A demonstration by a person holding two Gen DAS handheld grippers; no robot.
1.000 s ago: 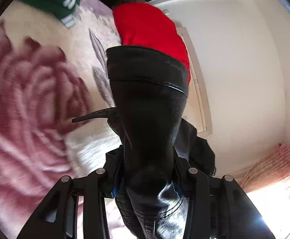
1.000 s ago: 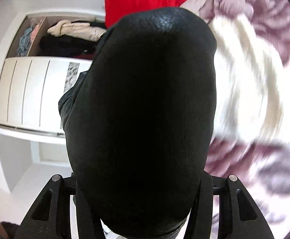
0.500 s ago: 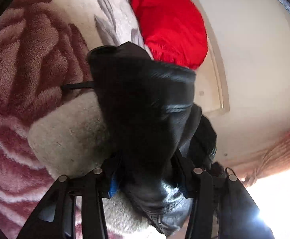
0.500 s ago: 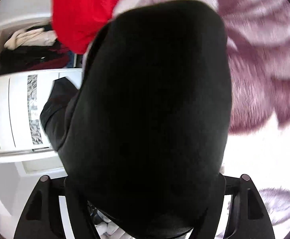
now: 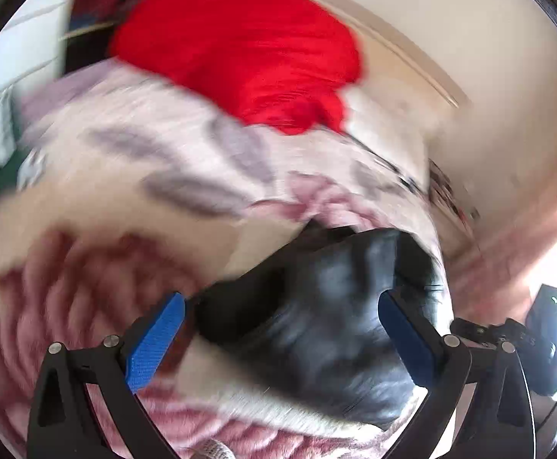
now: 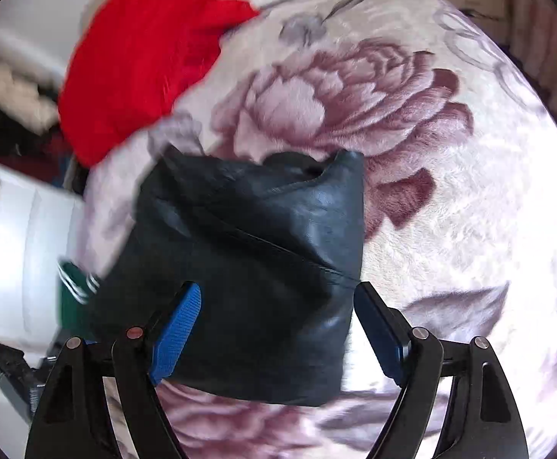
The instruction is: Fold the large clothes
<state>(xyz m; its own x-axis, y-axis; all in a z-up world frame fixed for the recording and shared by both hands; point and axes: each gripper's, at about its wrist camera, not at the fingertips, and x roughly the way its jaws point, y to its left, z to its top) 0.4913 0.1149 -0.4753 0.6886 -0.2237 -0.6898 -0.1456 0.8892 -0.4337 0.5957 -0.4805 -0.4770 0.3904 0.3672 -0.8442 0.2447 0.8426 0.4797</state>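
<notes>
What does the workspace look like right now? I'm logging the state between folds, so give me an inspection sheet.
Surface: floral plush blanket, cream with mauve roses.
Job's things: black leather garment lying bunched on the blanket; red garment piled at the far edge.
Clutter: green garment with white stripes at the blanket's edge.
Grippers: left gripper open, fingers either side of the black garment; right gripper open, likewise.
Cables: nothing seen.
Surroundings: white cabinet, clothes stuffed on a shelf, plain wall; left view motion-blurred.
</notes>
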